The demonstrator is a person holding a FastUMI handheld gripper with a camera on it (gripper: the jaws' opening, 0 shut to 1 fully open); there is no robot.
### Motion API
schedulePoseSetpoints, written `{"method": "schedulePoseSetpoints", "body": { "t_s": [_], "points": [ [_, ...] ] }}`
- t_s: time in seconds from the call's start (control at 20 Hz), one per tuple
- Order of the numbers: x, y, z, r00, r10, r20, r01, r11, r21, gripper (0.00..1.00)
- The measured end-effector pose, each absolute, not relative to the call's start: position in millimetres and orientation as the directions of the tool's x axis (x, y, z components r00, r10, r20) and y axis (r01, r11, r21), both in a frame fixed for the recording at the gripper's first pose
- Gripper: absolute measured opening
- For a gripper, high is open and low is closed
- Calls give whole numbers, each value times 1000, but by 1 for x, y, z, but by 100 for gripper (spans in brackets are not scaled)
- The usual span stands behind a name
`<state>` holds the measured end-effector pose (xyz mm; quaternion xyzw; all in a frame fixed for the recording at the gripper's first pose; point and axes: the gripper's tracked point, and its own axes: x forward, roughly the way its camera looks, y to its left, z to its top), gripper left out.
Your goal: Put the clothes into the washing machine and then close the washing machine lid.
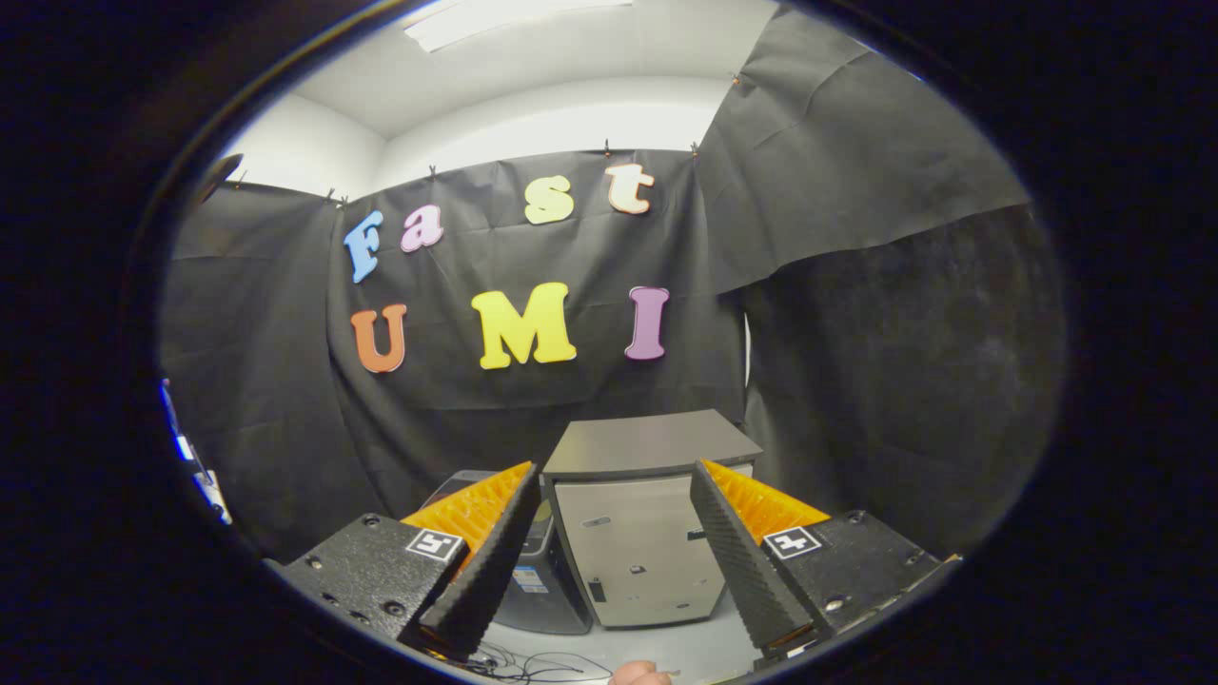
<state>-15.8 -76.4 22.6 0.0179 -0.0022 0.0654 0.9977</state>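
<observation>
Spread wide apart with nothing held, the gripper (614, 542) fingers (481, 571) frame the scene from about seven and five o'clock. Just below and between them, at six o'clock, a bit of a person's hand (639, 675) pokes in beside some thin cables (533, 666) on the pale floor (685, 647). Beyond the fingers, at twelve o'clock between them, stands a grey cabinet (638, 533) with a dark flat top. At its eleven o'clock sits the washing machine (533, 571), partly hidden behind the left finger; whether its lid is up I cannot tell. Black cloth (856, 381) hangs behind.
</observation>
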Motion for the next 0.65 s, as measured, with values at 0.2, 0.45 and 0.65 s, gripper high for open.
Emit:
{"method": "schedulePoseSetpoints", "body": {
  "t_s": [0.2,0.45,0.65],
  "points": [
    [-10,-73,20,991,132,8,-132,991,21,100],
    [-7,-75,18,991,133,-3,-133,991,15,100],
    [-4,-75,22,991,134,5,-134,991,2,100]
  ]
}}
